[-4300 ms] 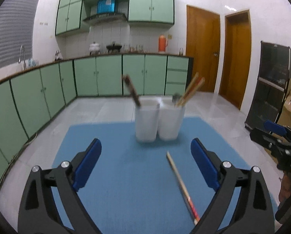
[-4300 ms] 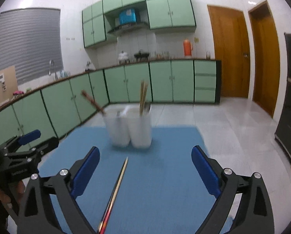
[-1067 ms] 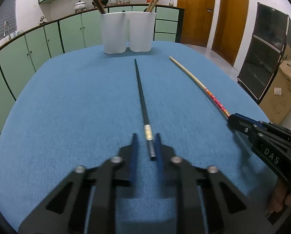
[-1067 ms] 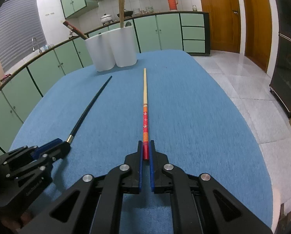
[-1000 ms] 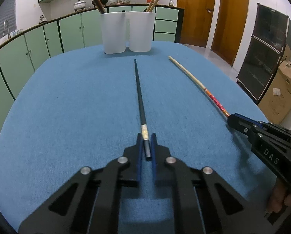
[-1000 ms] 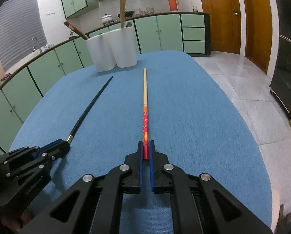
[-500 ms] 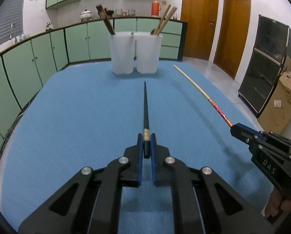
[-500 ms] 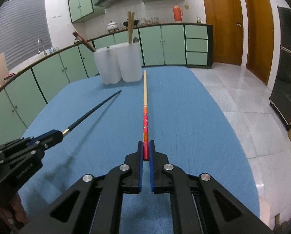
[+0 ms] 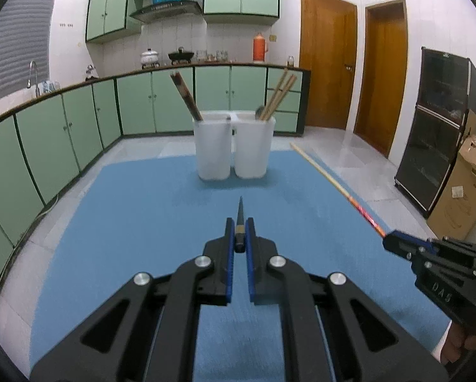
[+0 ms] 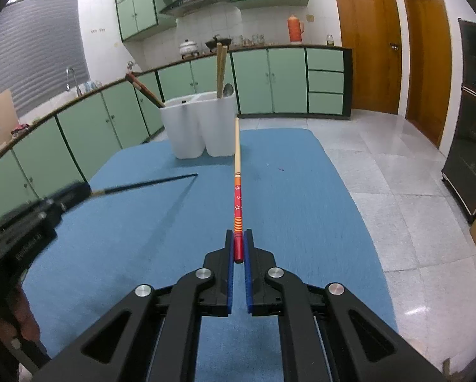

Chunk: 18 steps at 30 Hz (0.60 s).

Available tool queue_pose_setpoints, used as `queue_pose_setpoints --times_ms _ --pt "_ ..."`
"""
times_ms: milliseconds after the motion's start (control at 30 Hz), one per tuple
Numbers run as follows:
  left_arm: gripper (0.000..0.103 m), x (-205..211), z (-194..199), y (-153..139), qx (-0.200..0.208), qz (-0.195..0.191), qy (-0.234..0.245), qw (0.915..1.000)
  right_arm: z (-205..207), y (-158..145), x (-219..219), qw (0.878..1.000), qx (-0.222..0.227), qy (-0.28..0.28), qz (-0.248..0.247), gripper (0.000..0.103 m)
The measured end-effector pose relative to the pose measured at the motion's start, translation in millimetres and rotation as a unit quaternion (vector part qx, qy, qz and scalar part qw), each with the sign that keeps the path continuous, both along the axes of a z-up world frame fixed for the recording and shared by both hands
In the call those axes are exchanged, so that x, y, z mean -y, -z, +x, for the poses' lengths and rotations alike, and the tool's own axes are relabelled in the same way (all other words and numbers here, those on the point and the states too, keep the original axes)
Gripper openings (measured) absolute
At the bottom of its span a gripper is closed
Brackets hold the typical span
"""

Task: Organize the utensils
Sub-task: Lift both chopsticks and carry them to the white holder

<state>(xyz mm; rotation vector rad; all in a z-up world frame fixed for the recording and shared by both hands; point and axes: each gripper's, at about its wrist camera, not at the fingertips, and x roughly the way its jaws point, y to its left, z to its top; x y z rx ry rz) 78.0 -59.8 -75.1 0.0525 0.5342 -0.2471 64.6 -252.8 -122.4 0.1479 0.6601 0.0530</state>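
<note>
Both chopsticks are now lifting clear of the blue mat, where a second ago they were lying flat. Left gripper is clamping the black chopstick by its butt, tip aiming at 12 o'clock toward the twin white holders; right gripper is pinching the red-and-cream chopstick likewise. Each grip is sitting far back, so the tips are likely swinging; carrying them slowly and dropping tips-first into one compartment should work best.
</note>
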Motion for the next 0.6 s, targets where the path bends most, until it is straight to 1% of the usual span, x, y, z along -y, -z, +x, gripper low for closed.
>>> queue_pose_setpoints --times_ms 100,233,333,400,467,600 --pt "0.006 -1.3 0.8 -10.3 0.013 -0.003 -0.002 0.9999 1.5 -4.4 3.5 1.0 -0.012 0.002 0.0 0.006" --pt "0.006 -3.0 0.3 -19.5 0.025 -0.006 -0.003 0.9997 3.3 -11.5 3.3 1.0 -0.014 -0.001 -0.003 0.006" --pt "0.006 -4.1 -0.7 -21.4 0.03 -0.008 -0.003 0.9995 5.7 -9.1 3.6 1.0 -0.024 -0.007 0.004 0.006" --pt "0.006 -4.5 -0.7 -19.2 0.028 -0.007 -0.003 0.9996 8.8 -0.9 4.2 0.999 -0.038 -0.006 0.006 0.006" --pt "0.006 -4.4 -1.1 -18.3 0.028 -0.006 -0.002 0.9996 10.0 3.8 5.2 0.999 -0.047 -0.005 0.018 0.006" --pt "0.006 -5.4 -1.5 -20.0 0.033 -0.011 -0.003 0.9994 8.8 -5.0 6.9 0.999 -0.038 -0.002 0.014 0.006"
